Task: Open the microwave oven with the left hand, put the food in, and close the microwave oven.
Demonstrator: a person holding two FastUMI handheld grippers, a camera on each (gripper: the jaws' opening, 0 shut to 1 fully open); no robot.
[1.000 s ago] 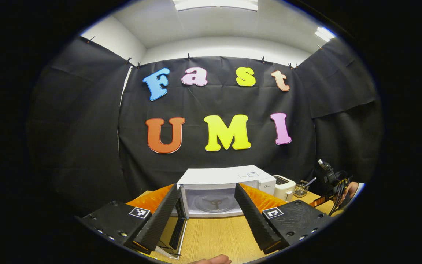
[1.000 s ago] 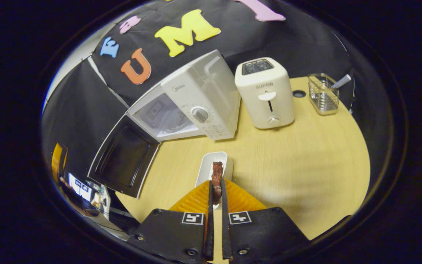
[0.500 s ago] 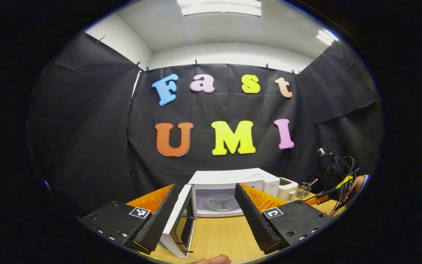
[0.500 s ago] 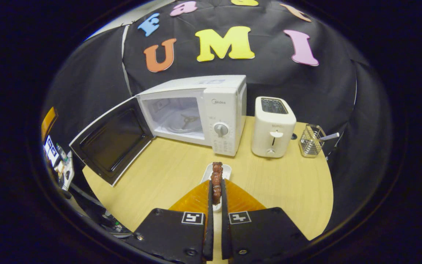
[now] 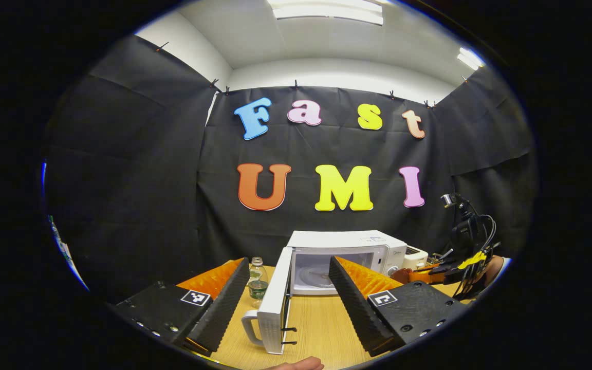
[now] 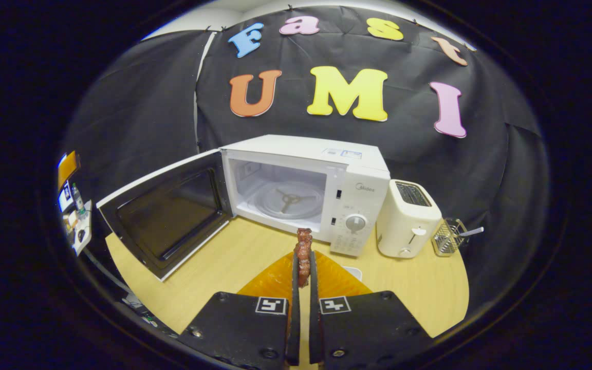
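White microwave [image 6: 316, 190] sits at the back of the wooden table [image 6: 234, 267], door [image 6: 165, 213] swung wide out toward 9 o'clock in the right gripper view. Cavity's got nothing in it but the glass turntable [image 6: 288, 198] with its three-spoke hub. Right next to the microwave at 3 o'clock is a cream toaster [image 6: 409, 218], and past that a little wire basket [image 6: 447, 239] with a grey-handled thing poking out, can't tell what it is.

Right gripper [image 6: 302, 272] is pinched almost fully closed on the food [image 6: 303, 254], a skinny reddish-brown strip that looks like cooked meat or a sausage. It stands upright between the pads with its top end sticking out above the fingertips, hanging in the air over the table in front of the microwave's control panel, not inside yet. A bit of white dish [image 6: 351, 272] peeks out just right of the orange finger.

Left gripper [image 5: 288, 285] is spread wide and holding nothing, not touching anything either. In the left gripper view the door [image 5: 275, 303] shows edge-on between its fingers, handle [image 5: 248, 326] toward 7 o'clock. A small bottle [image 5: 257, 280] with a green label stands beside the door, and the other gripper [image 5: 460, 257] shows at 3 o'clock.
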